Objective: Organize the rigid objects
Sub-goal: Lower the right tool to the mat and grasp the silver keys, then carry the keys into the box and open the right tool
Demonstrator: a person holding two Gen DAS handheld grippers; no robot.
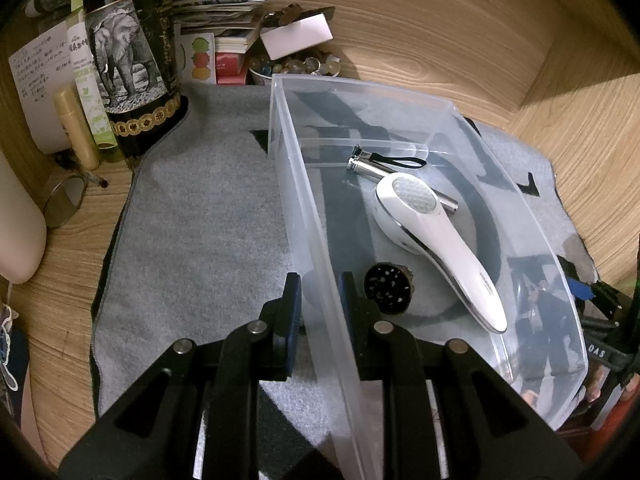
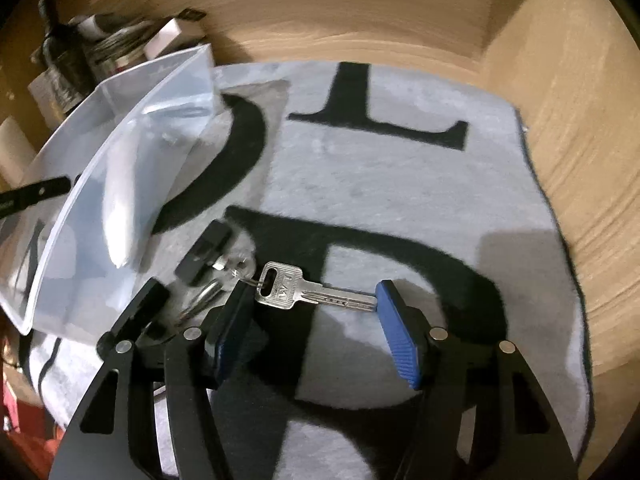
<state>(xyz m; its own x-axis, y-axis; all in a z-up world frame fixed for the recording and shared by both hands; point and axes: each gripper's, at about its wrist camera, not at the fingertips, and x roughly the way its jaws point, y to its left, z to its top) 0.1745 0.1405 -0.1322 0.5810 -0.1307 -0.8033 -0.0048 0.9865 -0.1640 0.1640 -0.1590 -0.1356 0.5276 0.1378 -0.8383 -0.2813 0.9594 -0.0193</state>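
a: two grippers, one job: the left gripper [image 1: 319,300] is clamped on the near side wall of the clear plastic bin [image 1: 404,94], one jaw outside, one inside, and that grip looks meant to keep the light bin from sliding on the grey mat [image 1: 200,208].

b: and the right gripper [image 2: 310,308]?

a: jaws apart, straddling a silver key [image 2: 304,290] that lies flat on the mat between the pads. the blade tip sits just beside the right pad, the bow just beside the left pad; neither pad presses on it.

b: what hangs off the key?

a: a ring leads to a black fob [image 2: 204,252], up and left of the left jaw, near the bin's wall.

b: what's in the bin?

a: three things. a white handheld device [image 1: 436,240] lies ahead and right of the left jaws, resting across a metal cylinder with a black loop [image 1: 368,168] farther ahead. a dark round grinder-like piece [image 1: 388,288] sits just right of the inner jaw.

b: the key's place?

a: outside the bin, not yet lifted; probably next to go in.
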